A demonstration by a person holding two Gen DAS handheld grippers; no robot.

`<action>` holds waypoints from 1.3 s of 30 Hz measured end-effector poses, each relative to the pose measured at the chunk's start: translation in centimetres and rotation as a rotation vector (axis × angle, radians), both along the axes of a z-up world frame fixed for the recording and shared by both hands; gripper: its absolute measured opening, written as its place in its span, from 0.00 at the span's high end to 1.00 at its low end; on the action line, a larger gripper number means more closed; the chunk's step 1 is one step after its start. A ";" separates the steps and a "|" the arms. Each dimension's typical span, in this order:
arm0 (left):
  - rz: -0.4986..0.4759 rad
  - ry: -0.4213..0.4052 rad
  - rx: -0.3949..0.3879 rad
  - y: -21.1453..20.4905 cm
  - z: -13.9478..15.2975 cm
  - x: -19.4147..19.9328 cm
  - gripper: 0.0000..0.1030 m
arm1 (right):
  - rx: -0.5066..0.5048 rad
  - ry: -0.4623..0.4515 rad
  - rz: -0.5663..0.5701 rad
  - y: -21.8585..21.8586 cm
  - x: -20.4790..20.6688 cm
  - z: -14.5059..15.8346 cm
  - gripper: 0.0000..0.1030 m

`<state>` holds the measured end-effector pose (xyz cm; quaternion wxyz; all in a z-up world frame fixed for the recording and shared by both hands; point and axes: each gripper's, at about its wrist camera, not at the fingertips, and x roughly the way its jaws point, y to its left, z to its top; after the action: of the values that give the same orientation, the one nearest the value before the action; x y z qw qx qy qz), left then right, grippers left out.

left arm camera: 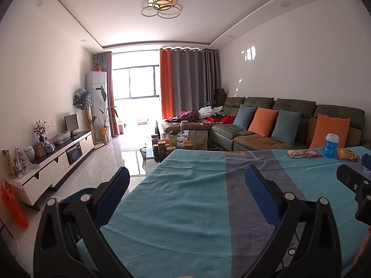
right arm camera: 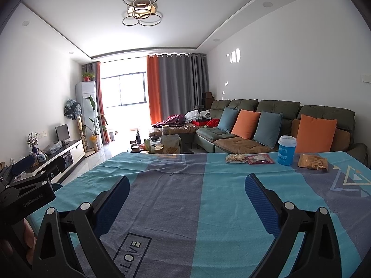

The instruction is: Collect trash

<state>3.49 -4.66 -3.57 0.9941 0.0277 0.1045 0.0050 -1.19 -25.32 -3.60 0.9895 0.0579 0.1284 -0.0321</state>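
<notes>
**Jaws wide, trash still out of reach across the counter**

Jaws of both grippers stand released and empty: the left gripper [left arm camera: 185, 180] and the right gripper [right arm camera: 186, 191] each show their blue pads spread far apart over bare cloth.

All the trash lies along the far right edge of the counter [right arm camera: 185, 208]: a pale snack packet [right arm camera: 235, 158], a red wrapper [right arm camera: 259, 158] just beside it, a blue cup [right arm camera: 287, 150] standing upright, and a yellow bag [right arm camera: 313, 161] to the cup's right. They sit in a tight row, near one another but well apart from either gripper.

The likely troubles, as I judge them:

- The cup is tall and stands between flat packets. A reach for the wrapper or the bag could clip it and tip it; whether it holds liquid cannot be told.
- The packets lie flat on a loose, wrinkled cloth. Jaws closing low could pinch cloth along with the wrapper and drag the whole row.
- The row is at the counter's edge, with the sofa [right arm camera: 243, 143] beyond. A push instead of a pinch could slide a packet off.
- Both grippers ride close together, each visible in the other's view; a shared reach to the right could make them collide.
- No bin shows in either view, so the drop spot is unknown.
</notes>
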 end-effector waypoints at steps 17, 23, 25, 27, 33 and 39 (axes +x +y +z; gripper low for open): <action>0.002 0.000 0.002 -0.1 0.0 0.0 0.05 | -0.001 -0.004 -0.004 0.0 0.0 0.0 0.07; 0.001 -0.002 0.002 -0.1 0.0 0.0 0.05 | -0.002 -0.008 -0.004 0.0 -0.1 0.1 0.07; 0.000 -0.002 0.002 -0.1 0.0 0.0 0.05 | -0.002 -0.009 -0.005 0.0 -0.1 0.1 0.07; 0.001 -0.002 0.002 -0.1 0.0 0.0 0.05 | -0.002 -0.009 -0.006 0.0 -0.1 0.2 0.07; 0.000 0.001 0.000 -0.1 0.1 0.1 0.05 | -0.002 -0.009 -0.005 0.1 -0.2 0.2 0.07; -0.001 0.002 0.001 -0.2 0.4 0.1 0.05 | -0.002 -0.009 -0.007 0.0 -0.2 0.2 0.07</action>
<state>3.59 -4.82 -3.21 0.9940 0.0284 0.1054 0.0045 -1.35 -25.31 -3.36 0.9900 0.0577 0.1236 -0.0352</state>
